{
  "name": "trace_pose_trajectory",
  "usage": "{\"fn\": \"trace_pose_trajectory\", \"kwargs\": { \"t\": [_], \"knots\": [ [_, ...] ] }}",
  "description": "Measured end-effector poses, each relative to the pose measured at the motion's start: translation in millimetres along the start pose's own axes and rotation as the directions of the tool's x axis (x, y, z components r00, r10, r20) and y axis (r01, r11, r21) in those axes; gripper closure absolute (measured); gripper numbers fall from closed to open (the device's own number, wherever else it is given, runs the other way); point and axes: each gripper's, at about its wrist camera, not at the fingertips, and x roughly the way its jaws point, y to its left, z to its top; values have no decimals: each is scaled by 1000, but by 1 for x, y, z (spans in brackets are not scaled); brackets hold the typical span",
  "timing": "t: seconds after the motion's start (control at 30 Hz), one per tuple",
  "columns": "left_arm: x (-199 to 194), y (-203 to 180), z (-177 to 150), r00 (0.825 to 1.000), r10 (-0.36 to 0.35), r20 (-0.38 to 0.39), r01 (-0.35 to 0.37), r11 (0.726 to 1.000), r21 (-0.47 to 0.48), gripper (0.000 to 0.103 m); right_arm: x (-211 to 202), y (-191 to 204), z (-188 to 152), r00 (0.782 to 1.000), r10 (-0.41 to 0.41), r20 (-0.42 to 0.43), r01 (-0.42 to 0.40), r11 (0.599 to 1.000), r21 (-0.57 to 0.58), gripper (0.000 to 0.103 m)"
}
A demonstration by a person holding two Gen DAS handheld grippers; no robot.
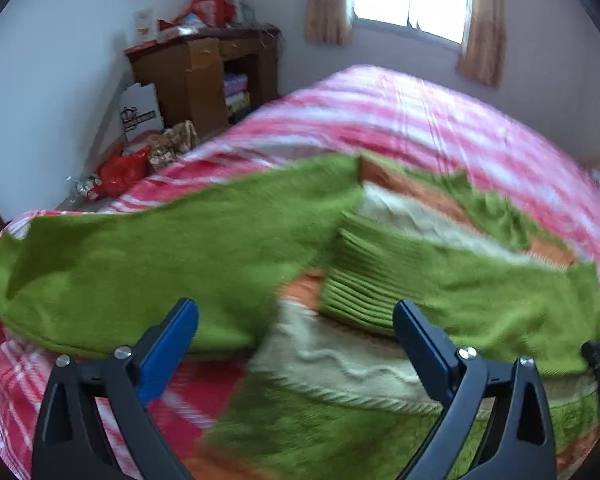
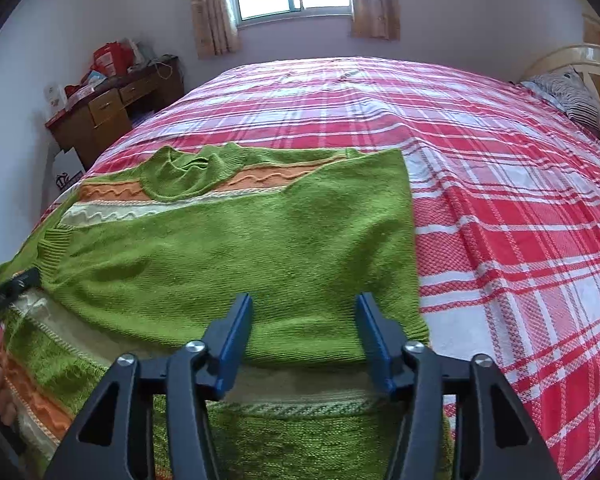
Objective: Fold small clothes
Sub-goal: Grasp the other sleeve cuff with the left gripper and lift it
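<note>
A small green knit sweater (image 2: 236, 240) with orange and cream wavy stripes lies on the bed, one sleeve folded across its body with the ribbed cuff (image 2: 54, 248) at the left. It also shows in the blurred left wrist view (image 1: 148, 248), with the ribbed cuff (image 1: 356, 284) in the middle. My left gripper (image 1: 296, 320) is open and empty just above the sweater. Its tip shows in the right wrist view (image 2: 16, 286). My right gripper (image 2: 304, 316) is open and empty over the sweater's near edge.
The bed has a red and white plaid sheet (image 2: 500, 220) with bare room to the right. A wooden desk (image 2: 100, 116) with clutter stands at the far left. Bags (image 1: 120, 172) lie on the floor beside it. A pillow (image 2: 576, 96) and headboard are far right.
</note>
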Motion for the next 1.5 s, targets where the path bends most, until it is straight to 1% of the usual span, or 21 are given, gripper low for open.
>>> {"fn": "trace_pose_trajectory", "kwargs": {
  "t": [0.1, 0.23, 0.33, 0.37, 0.43, 0.47, 0.53, 0.63, 0.67, 0.8, 0.87, 0.9, 1.0, 1.07, 1.1, 1.17, 1.23, 1.33, 1.43, 1.47, 1.5],
  "knots": [
    [-19, 37, 8, 999, 0, 35, 4, 993, -117, 3, -2, -1, 0, 1000, 11, 5, -11, 1000, 9, 47],
    [-43, 106, 12, 989, 121, 90, -91, 954, -284, 3, -3, -4, -1, 999, 31, 14, -31, 999, 27, 47],
    [-59, 161, 14, 966, 233, 113, -164, 889, -427, 2, -4, -5, -2, 999, 37, 16, -38, 999, 33, 47],
    [-62, 186, 13, 956, 276, 102, -192, 846, -497, 2, -4, -5, -1, 999, 38, 16, -38, 999, 33, 47],
    [-60, 217, 11, 948, 310, 72, -212, 783, -585, 2, -3, -5, -2, 999, 36, 15, -37, 999, 32, 47],
    [-56, 236, 9, 947, 316, 54, -212, 743, -635, 2, -3, -5, -2, 999, 33, 15, -33, 999, 30, 47],
    [-45, 257, 8, 947, 320, 24, -217, 695, -686, 5, -3, -4, -2, 1000, 27, 14, -27, 999, 26, 47],
    [-18, 276, 13, 954, 296, -56, -250, 675, -694, 16, -3, -3, -1, 1000, 23, 12, -23, 999, 22, 47],
    [-10, 280, 13, 958, 276, -78, -250, 671, -699, 17, -3, -4, -1, 1000, 24, 12, -24, 999, 23, 47],
    [17, 280, 8, 972, 203, -122, -227, 653, -723, 37, -3, -3, -1, 1000, 23, 12, -24, 999, 23, 47],
    [17, 273, 10, 966, 241, -93, -237, 682, -692, 47, -3, -3, -1, 1000, 19, 10, -19, 1000, 22, 47],
    [21, 269, 10, 967, 236, -101, -240, 691, -682, 57, -3, -3, -1, 1000, 18, 10, -18, 1000, 20, 47],
    [22, 271, 9, 957, 272, -97, -265, 691, -673, 65, -3, -3, -1, 1000, 19, 10, -19, 1000, 21, 47],
    [18, 270, 9, 950, 299, -95, -283, 689, -667, 78, -3, -3, -1, 1000, 20, 11, -20, 1000, 22, 47],
    [13, 270, 9, 952, 298, -72, -270, 701, -660, 98, -4, -3, -1, 1000, 21, 11, -21, 1000, 23, 47],
    [7, 268, 16, 966, 259, -21, -210, 733, -647, 97, -4, -3, -1, 1000, 25, 13, -25, 999, 26, 47],
    [-1, 258, 26, 962, 272, 19, -205, 765, -611, 97, -4, -3, -1, 1000, 27, 14, -28, 999, 28, 47],
    [-20, 226, 45, 959, 256, 124, -150, 825, -545, 97, -4, -4, -2, 999, 32, 17, -33, 999, 33, 47],
    [-43, 169, 63, 939, 240, 247, -120, 900, -419, 97, -4, -6, -2, 999, 40, 20, -41, 998, 39, 47],
    [-53, 137, 67, 928, 210, 307, -97, 934, -344, 97, -5, -6, -2, 999, 43, 21, -44, 998, 41, 47],
    [-58, 113, 70, 921, 183, 345, -83, 955, -285, 97, -5, -6, -2, 999, 44, 22, -45, 998, 42, 47]
  ]
}}
